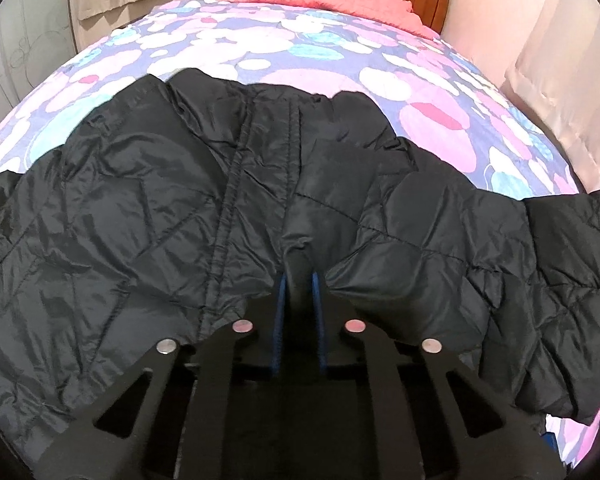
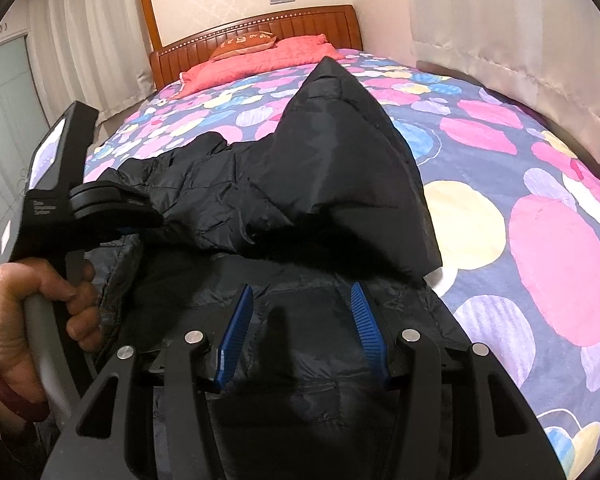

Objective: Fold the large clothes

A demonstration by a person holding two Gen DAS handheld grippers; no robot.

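The black quilted puffer jacket is lying spread across the near end of the bed, directly ahead of and under both claws, with one part already lifted over the rest. The left claw is pinching a ridge of the jacket's fabric between its blue pads, its jaws nearly together on the cloth. The right claw is standing half open just above the jacket — nothing between its blue fingers, no grip taken. To its left in the right wrist view, the person's left hand is gripping the handle of the other tool.

Judging by the lie of the cloth, the folding is only beginning: one flap is raised in a peak ahead of the right claw, the sleeves are lying out to both sides of the left claw, and the neat, compact stack is yet to come.

The bedspread with pink, white and blue circles is covering the bed beyond the jacket; further off are lying a pink pillow and a wooden headboard, with pale curtains to the right.
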